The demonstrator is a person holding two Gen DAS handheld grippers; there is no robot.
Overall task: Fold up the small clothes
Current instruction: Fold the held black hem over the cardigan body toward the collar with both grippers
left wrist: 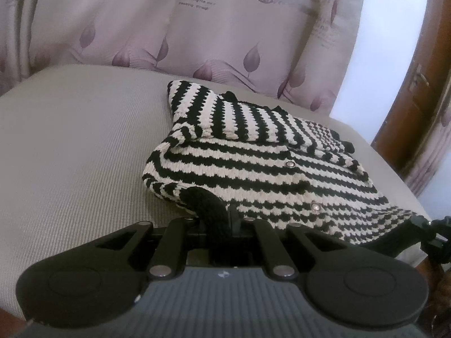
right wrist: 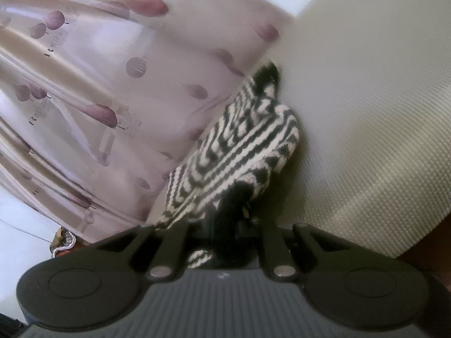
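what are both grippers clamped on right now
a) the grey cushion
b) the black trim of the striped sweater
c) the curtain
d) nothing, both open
b: the left gripper and the right gripper each pinch black edging of the striped sweater, which lies on the cushion.

fingertips of the left gripper (left wrist: 218,221) buried under the black hem of the striped sweater (left wrist: 253,152). right gripper (right wrist: 225,219) tips likewise swallowed by black knit, that whole view motion-blurred. curtain (left wrist: 197,28) print cut off at the top edge, small lettering unreadable. other gripper clipped at the right edge.
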